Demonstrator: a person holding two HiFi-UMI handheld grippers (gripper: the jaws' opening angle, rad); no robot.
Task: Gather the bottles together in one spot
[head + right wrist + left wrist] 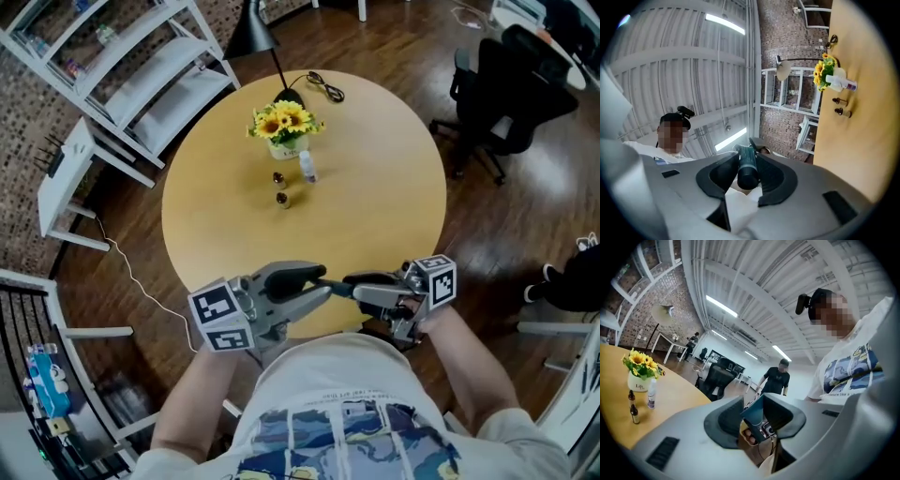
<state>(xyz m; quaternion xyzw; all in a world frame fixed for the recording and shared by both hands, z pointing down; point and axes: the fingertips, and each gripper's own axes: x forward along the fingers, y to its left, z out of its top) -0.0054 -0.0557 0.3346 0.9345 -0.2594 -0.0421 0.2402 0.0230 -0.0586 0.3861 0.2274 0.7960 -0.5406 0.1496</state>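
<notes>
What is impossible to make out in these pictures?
Labels on the nearer brown bottle and the spray bottle: too small in every view.
Dark teal piece between the left gripper's jaws: left gripper view, too close to tell what it is or whether they press it.
Table's near edge: head view, hidden behind the person's shirt.

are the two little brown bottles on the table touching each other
Apart. The head view shows a strip of bare tabletop between the farther brown bottle and the nearer brown bottle.
</notes>
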